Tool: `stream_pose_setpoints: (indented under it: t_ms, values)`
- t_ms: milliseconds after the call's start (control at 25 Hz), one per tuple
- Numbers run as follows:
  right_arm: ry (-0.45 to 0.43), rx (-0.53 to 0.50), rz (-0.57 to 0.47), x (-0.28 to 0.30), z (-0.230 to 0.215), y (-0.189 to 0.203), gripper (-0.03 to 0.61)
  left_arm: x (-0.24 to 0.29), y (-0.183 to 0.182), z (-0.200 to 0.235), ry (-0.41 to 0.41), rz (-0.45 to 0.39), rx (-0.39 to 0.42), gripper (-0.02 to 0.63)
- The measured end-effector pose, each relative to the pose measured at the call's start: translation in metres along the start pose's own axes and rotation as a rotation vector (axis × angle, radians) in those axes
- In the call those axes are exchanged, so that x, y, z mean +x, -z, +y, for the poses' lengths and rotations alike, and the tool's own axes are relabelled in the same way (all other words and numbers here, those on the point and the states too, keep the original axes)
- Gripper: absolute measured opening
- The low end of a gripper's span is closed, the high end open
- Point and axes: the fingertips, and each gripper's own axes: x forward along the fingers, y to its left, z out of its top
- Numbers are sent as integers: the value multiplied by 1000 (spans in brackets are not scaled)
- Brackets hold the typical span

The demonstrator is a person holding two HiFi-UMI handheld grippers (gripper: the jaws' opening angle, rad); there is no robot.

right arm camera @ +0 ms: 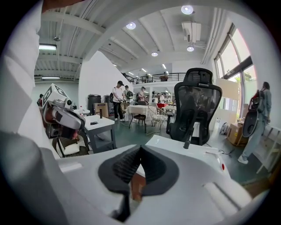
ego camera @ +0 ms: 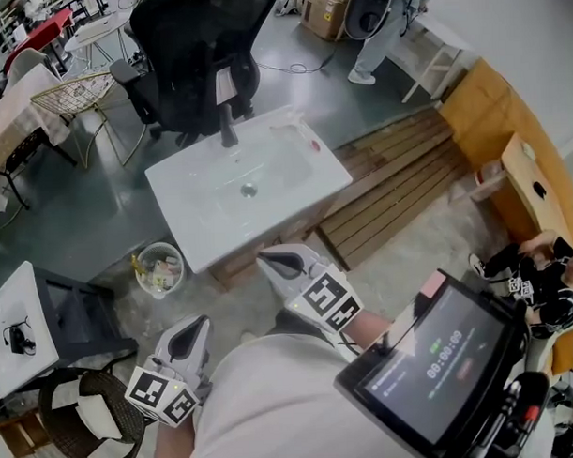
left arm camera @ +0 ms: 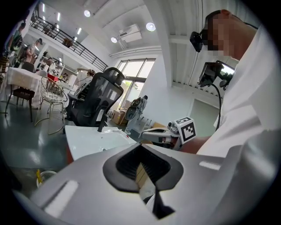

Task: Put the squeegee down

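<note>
**Item: squeegee set-down, both grippers idle and empty**

- Left gripper (ego camera: 190, 341): held close to the person's body, jaws drawn together, nothing between the pads.
- Right gripper (ego camera: 283, 263): likewise close to the body and aimed toward the washbasin, jaws fully together, nothing held.
- Washbasin (ego camera: 187, 194): white, with a dark faucet (ego camera: 228, 127) at its far rim, standing well ahead of both grippers. Black office chair (ego camera: 196, 48) behind it, waste bin (ego camera: 159, 268) at its near-left corner, wooden pallet (ego camera: 397, 172) to its right.
- Squeegee: in neither gripper. A pale slim object (ego camera: 291, 129) lies on the basin's far-right rim. It may be the squeegee, but it is too small to confirm.
- Step in hand: judged complete or not under way, since no tool is carried and both grippers are clear of the basin.
- Next move: if the pale object is the squeegee, none is needed beyond keeping the grippers back. If not, the tool must first be located.
</note>
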Motion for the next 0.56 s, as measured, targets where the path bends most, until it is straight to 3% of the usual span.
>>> stream_pose_setpoints:
  t_ms: [560]
  values:
    - [12,14,4,-4,-11,5,2,10,2,-2,7,13,-5,3]
